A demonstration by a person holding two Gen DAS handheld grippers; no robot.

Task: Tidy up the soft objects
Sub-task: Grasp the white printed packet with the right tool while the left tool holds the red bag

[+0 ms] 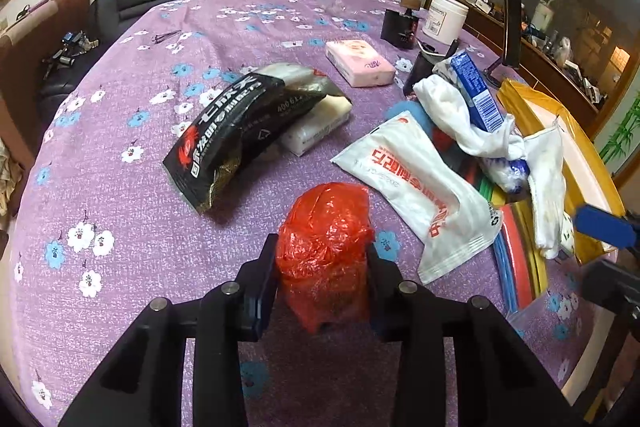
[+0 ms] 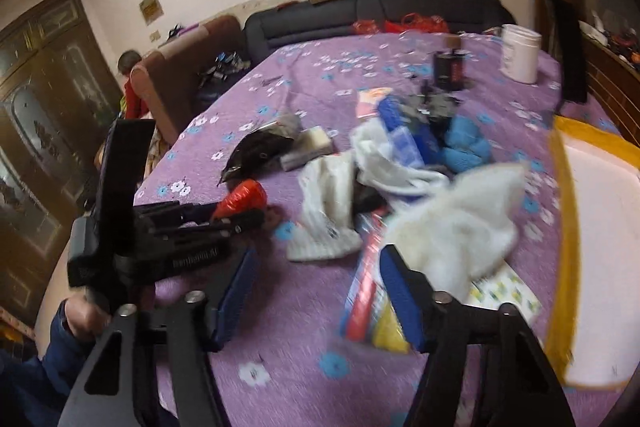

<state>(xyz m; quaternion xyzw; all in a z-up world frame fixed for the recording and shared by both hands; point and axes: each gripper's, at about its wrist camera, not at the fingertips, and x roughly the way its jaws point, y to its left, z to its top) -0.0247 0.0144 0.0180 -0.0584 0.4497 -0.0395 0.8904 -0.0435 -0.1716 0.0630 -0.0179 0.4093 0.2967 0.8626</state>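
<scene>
Red plastic bag (image 1: 325, 247) clamped in left hand-held gripper (image 1: 322, 291); right hand-held gripper (image 2: 316, 291) apart, white cloth (image 2: 456, 227) just ahead.

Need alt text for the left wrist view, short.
The left gripper is closed on a crumpled red plastic bag above a purple floral tablecloth. Beyond lie a black snack packet, a white pouch with red print and a white cloth.
</scene>
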